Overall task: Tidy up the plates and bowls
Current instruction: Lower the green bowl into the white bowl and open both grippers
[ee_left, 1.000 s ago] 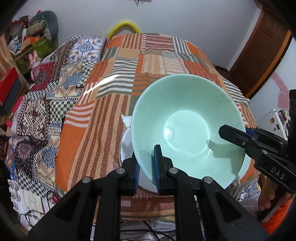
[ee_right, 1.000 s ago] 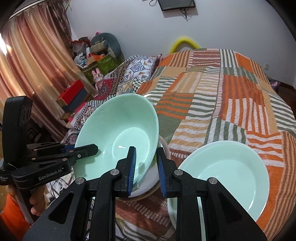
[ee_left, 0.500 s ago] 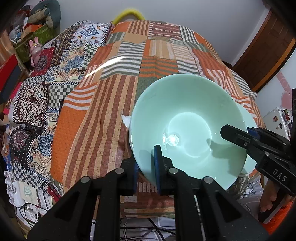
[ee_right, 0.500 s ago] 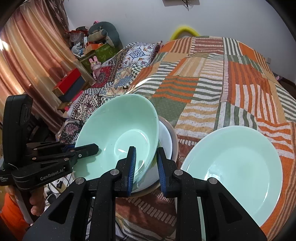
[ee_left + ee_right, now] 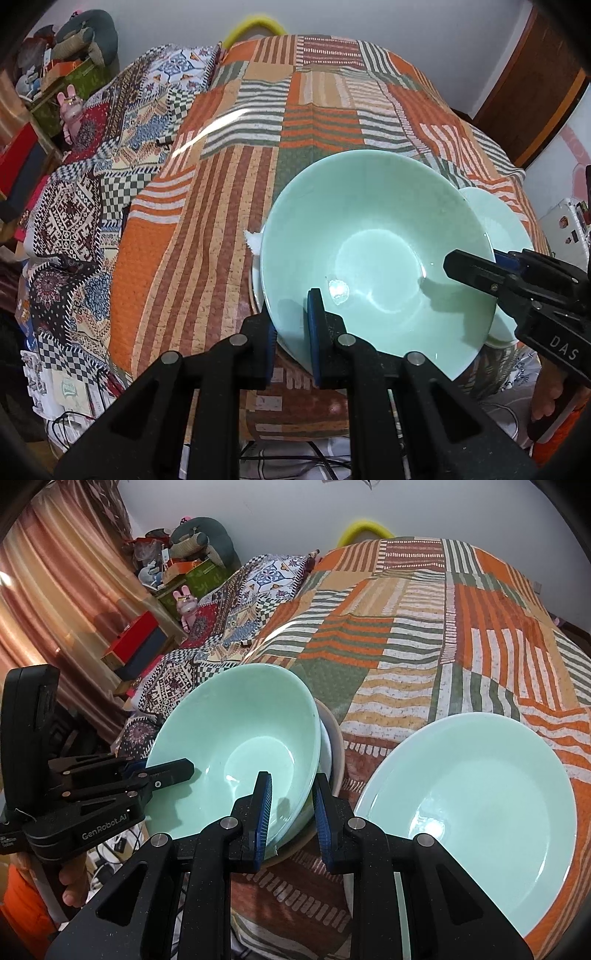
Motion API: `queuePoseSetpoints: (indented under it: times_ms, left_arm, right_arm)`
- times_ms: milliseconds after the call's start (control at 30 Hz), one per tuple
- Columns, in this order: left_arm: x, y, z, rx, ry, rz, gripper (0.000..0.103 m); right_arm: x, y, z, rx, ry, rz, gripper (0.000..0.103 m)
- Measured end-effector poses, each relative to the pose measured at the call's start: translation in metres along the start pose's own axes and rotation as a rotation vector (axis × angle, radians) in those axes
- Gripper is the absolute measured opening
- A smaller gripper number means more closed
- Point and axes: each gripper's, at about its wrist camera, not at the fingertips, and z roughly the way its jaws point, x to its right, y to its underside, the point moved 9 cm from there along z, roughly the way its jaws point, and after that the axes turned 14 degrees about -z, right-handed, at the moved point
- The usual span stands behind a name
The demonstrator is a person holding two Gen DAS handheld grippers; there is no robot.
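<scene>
A mint-green bowl [image 5: 376, 251] is held tilted over a stack of a white bowl [image 5: 325, 749] and a beige bowl [image 5: 338, 746] near the bed's front edge. My left gripper [image 5: 291, 325] is shut on the green bowl's near rim. My right gripper [image 5: 291, 805] straddles the opposite rim of the green bowl [image 5: 240, 746], its jaws closed on that rim. A mint-green plate [image 5: 476, 812] lies flat on the bedspread to the right of the stack. In the left wrist view the plate [image 5: 498, 221] peeks out behind the bowl.
A striped orange patchwork bedspread [image 5: 295, 122] covers the bed. A patterned quilt [image 5: 92, 184] lies on its left side. Boxes and plush toys [image 5: 184, 572] stand by the curtain at the left. A wooden door [image 5: 535, 92] is at the right.
The green bowl has come down closer onto the stacked bowls, held by both grippers. Both cameras have moved a little lower and nearer the bed.
</scene>
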Motion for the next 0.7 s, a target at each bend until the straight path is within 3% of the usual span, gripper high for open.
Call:
queuePoseSetpoints:
  times_ms: [267, 533, 700]
  left_arm:
    - [-0.002, -0.003, 0.008, -0.014, 0.000, -0.023, 0.013]
    - [0.004, -0.003, 0.006, 0.002, -0.052, 0.042, 0.016]
    - [0.014, -0.001, 0.008, -0.008, -0.107, 0.123, 0.034]
  right_arm:
    - [0.005, -0.001, -0.004, 0.014, -0.001, 0.004, 0.021]
    - [0.005, 0.000, -0.005, 0.022, 0.035, -0.022, 0.023]
    - [0.008, 0.000, -0.005, 0.025, 0.037, -0.019, 0.023]
